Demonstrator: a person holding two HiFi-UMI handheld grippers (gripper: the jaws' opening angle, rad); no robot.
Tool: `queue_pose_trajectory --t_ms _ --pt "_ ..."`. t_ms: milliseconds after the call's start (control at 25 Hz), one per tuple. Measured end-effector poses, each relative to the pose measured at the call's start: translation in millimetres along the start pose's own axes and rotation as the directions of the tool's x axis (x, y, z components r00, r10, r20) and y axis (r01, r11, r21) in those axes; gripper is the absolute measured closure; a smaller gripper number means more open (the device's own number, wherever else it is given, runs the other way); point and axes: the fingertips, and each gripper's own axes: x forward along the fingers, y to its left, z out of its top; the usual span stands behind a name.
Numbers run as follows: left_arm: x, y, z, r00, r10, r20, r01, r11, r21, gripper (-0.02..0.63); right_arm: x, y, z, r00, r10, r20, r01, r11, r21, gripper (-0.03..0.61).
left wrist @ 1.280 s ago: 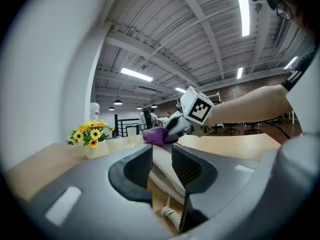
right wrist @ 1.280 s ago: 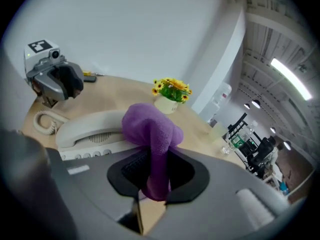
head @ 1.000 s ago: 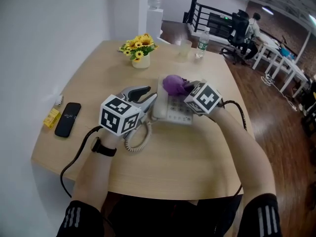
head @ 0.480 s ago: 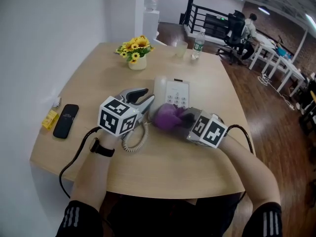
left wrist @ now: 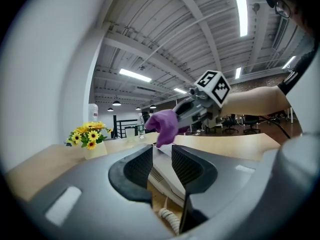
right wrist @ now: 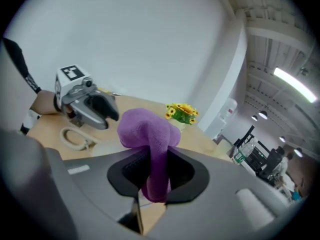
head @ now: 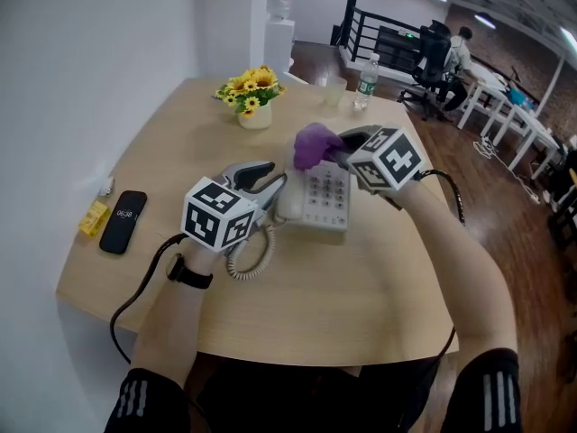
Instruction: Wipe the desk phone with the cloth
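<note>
So the right gripper (head: 341, 149) is clenched on the fuzzy purple cloth (head: 313, 145), which sits at the far end of the white push-button desk phone (head: 325, 198) (mid light wooden table (head: 361, 278), near the pot of yellow sunflowers (head: 255, 106)). The left gripper (head: 273, 181) pinches the phone's left edge.

Cloth (head: 314, 144): purple napped fabric, soft, matt. Desk phone (head: 317, 197): off-white smooth plastic with a slight sheen. Table (head: 361, 287): pale wood-grain top, smooth, matt. Left gripper (left wrist: 161, 159) and right gripper (right wrist: 154, 171): grey matt plastic, ribbed dark pads. Mobile phone (head: 124, 218): glossy black.
</note>
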Motion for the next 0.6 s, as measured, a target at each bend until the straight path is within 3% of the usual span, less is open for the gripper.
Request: queue_pose_trajectory --t_ms 280,440,600 --pt "-2.3 1.6 3.7 1.000 0.002 0.014 -0.002 1.000 -0.011 0.500 53.4 -43.6 9.3 0.993 -0.082 -0.084 0.089 0.992 0.090 0.499" --pt "-2.1 1.7 3.7 1.000 0.001 0.016 0.000 1.000 -0.015 0.500 79.0 -28.8 -16.6 0.987 -0.029 -0.160 0.047 0.993 0.105 0.499" --pt "-2.8 1.5 7.0 1.000 -0.001 0.024 0.001 1.000 -0.012 0.500 80.4 -9.1 -30.1 0.984 0.024 -0.174 -0.006 0.995 0.098 0.502"
